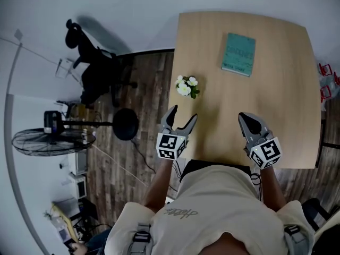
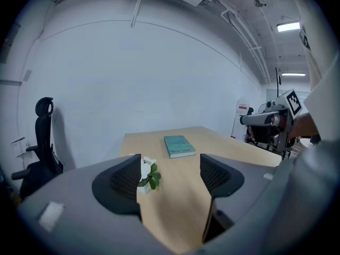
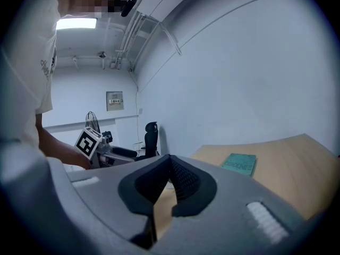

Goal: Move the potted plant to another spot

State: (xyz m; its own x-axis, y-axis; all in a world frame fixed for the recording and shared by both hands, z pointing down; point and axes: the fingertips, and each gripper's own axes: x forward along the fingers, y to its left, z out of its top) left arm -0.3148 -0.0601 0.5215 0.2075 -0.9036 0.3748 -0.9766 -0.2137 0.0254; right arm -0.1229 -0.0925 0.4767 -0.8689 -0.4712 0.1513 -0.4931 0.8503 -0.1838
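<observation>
Standing upright near the 9 o'clock edge of the pale wooden counter (image 1: 287, 116), the potted plant (image 1: 186, 86) is seen with white blooms and green leaves above a small white pot. Nothing is in contact with it.

The left gripper (image 1: 183, 114) is held just short of the plant, at the plant's 6 o'clock in the head view. Its jaws are spread wide and released, and only bare counter is seen between them. In the left gripper view the plant is partly covered by the left jaw and lies beyond its tip, at about 10 o'clock from the gap.

The right gripper (image 1: 244, 117) is held over the near part of the counter, at 3 o'clock from the left gripper and well apart from the plant. Its jaws are clenched tip to tip and nothing is grasped.

A teal book (image 1: 238, 53) lies flat at 2 o'clock from the plant. Off the counter, at 9 o'clock, a black office chair (image 1: 98, 70) and a floor fan (image 1: 50, 141) are seen on the wooden floor.
</observation>
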